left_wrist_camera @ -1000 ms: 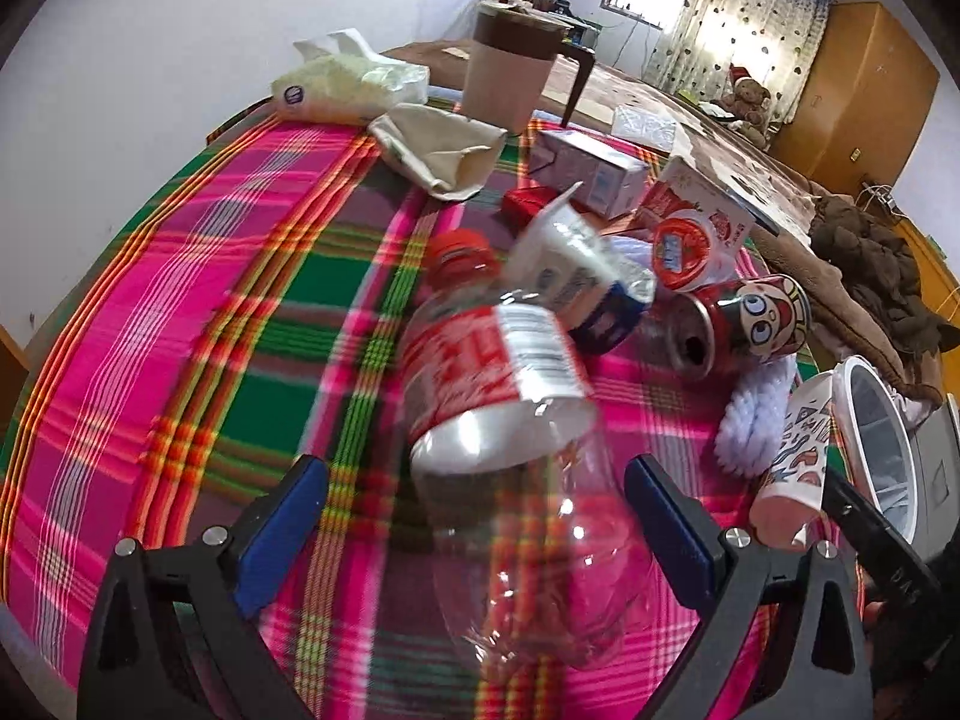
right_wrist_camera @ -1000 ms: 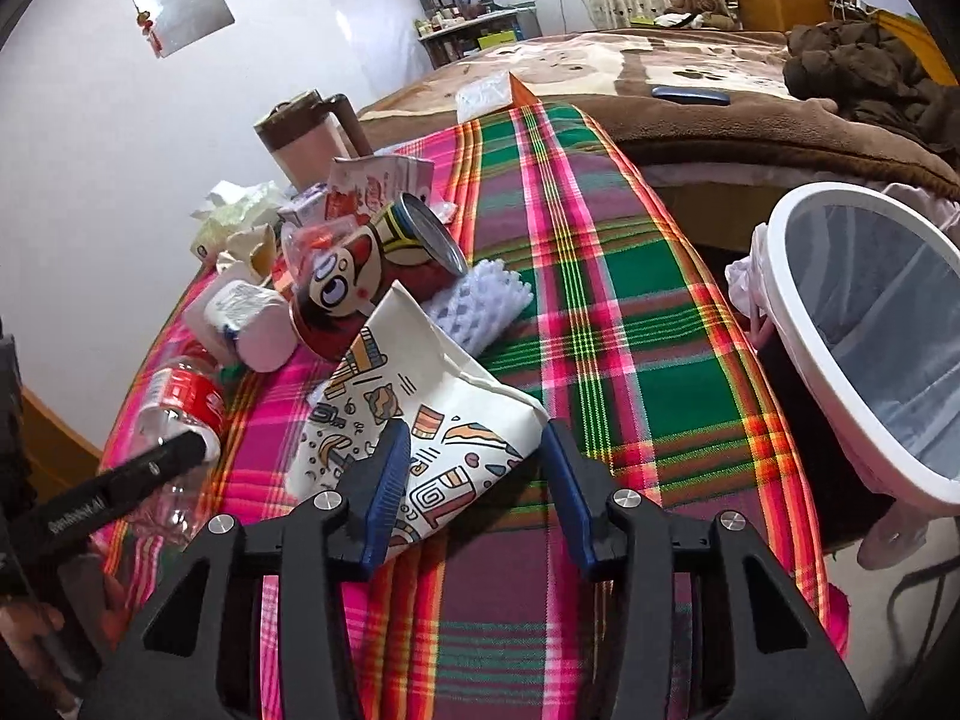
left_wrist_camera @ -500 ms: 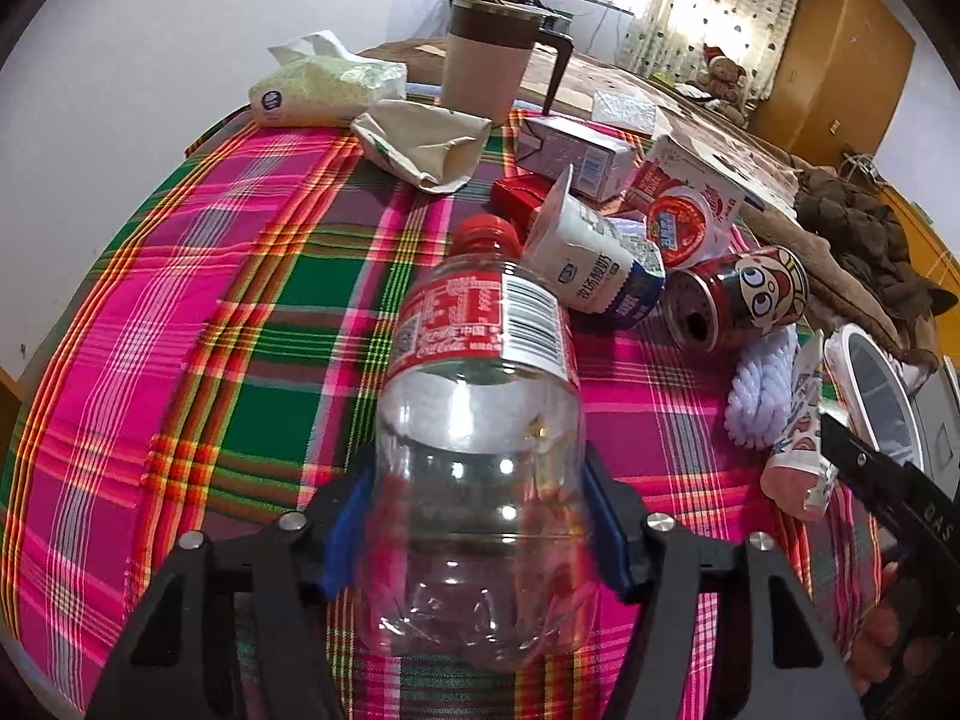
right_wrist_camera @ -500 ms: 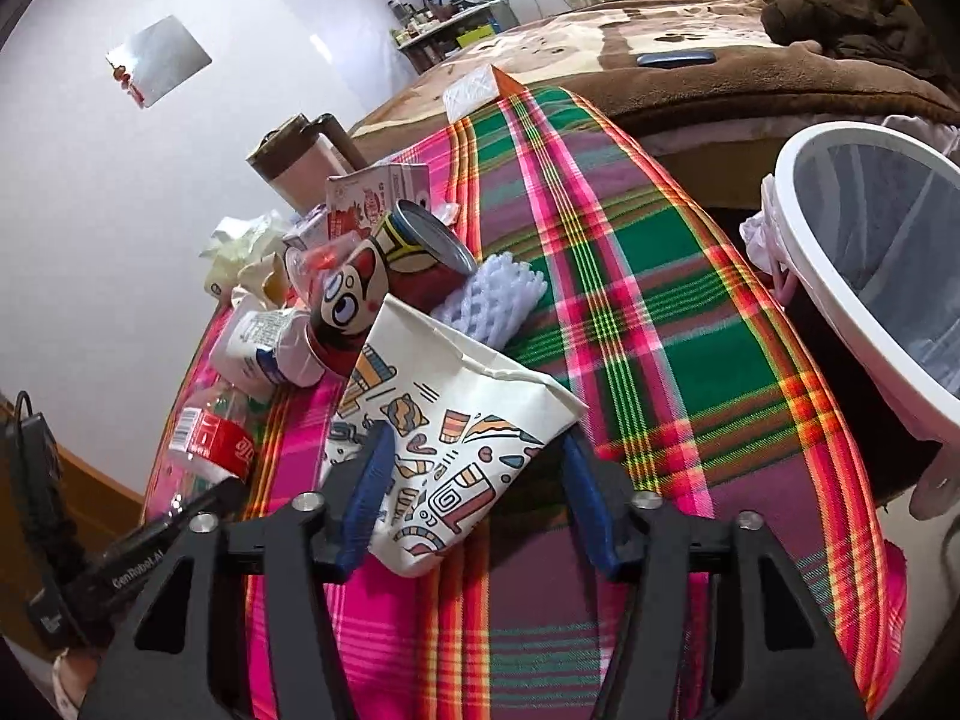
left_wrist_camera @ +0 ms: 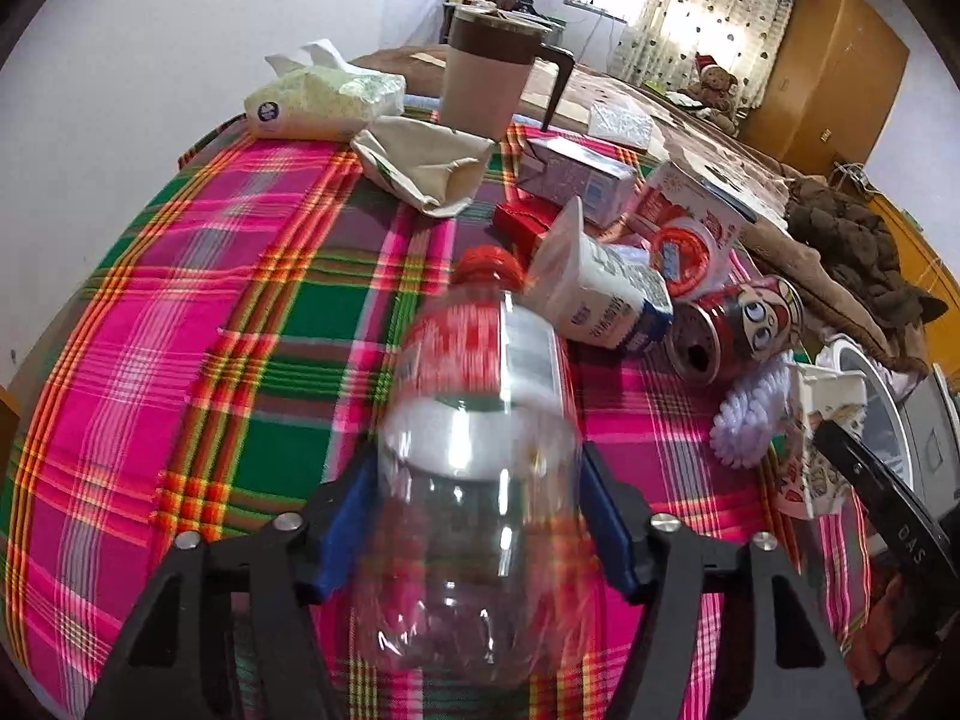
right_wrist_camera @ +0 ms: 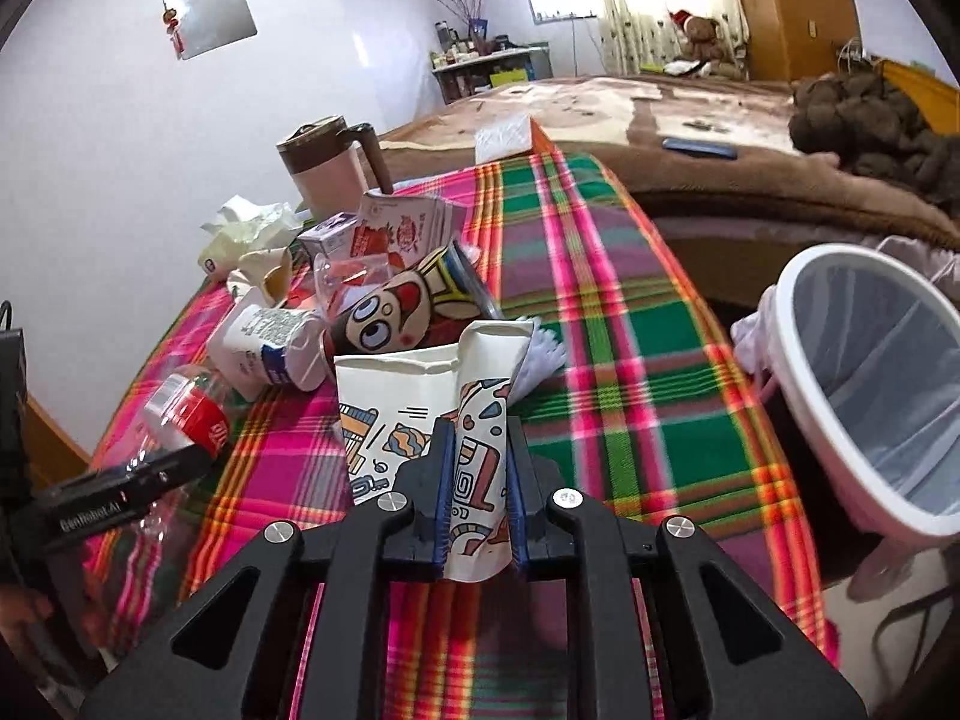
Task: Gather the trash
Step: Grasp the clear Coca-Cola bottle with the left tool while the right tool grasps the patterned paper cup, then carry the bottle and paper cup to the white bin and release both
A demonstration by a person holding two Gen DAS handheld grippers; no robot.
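Observation:
My left gripper (left_wrist_camera: 477, 516) is shut on a clear plastic bottle (left_wrist_camera: 480, 420) with a red label and red cap, held over the plaid tablecloth (left_wrist_camera: 240, 330). My right gripper (right_wrist_camera: 477, 498) is shut on a crushed printed paper cup (right_wrist_camera: 432, 408), lifted off the cloth. The bottle (right_wrist_camera: 186, 414) also shows at the left of the right wrist view, and the cup (left_wrist_camera: 816, 444) at the right of the left wrist view. A white lined trash bin (right_wrist_camera: 870, 390) stands off the table's right edge.
More trash lies behind: a cartoon can (left_wrist_camera: 738, 324), a milk carton (left_wrist_camera: 606, 294), a red-lidded cup (left_wrist_camera: 684, 252), a small box (left_wrist_camera: 576, 180), a crumpled paper bag (left_wrist_camera: 426, 168), a white scrubber (left_wrist_camera: 750, 420). A tissue pack (left_wrist_camera: 318, 99) and brown mug (left_wrist_camera: 492, 78) stand at the back.
My left gripper closed on the bottle and raised it. My right gripper closed tight on the paper cup, crushing it, and lifted it.

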